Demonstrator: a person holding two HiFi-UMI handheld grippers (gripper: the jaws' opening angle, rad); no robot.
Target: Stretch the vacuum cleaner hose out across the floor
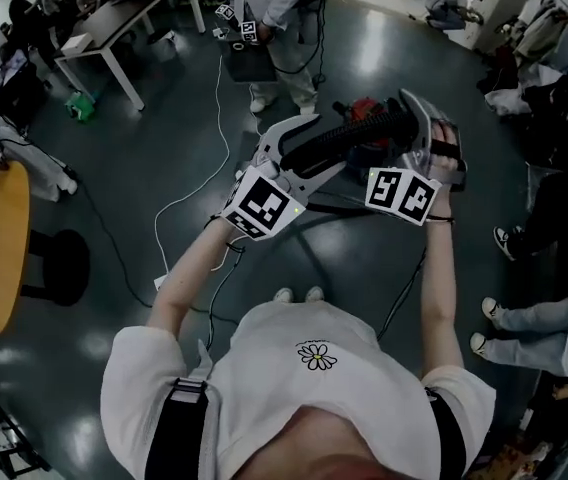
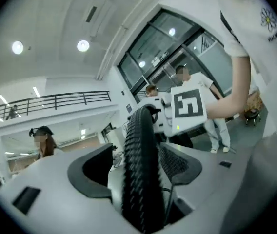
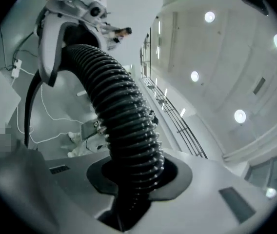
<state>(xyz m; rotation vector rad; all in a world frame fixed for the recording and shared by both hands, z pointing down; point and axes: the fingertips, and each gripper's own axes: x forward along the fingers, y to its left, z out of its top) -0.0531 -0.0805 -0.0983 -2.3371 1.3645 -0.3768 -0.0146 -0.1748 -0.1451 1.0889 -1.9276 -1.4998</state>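
While my right fingers (image 3: 176,177) are clamped tight on the hose (image 3: 124,116), my left fingers (image 2: 92,172) stand wide apart w/ the hose running between them, pads not pressing. Hose is up in the air, a short stretch spanning from one set of fingers to the other, well off the floor (image 1: 164,118). Handling, my guess: light, bendy, springy. It's a black ribbed tube, so it'll prob. lengthen under pull, then want to recoil & curl. Ribs should give good bite, so little slip along its length. Not fragile, but a hard squeeze could flatten it. Best hold: square across the ribs, firm not crushing. Left should close further along, then pull low toward the floor.
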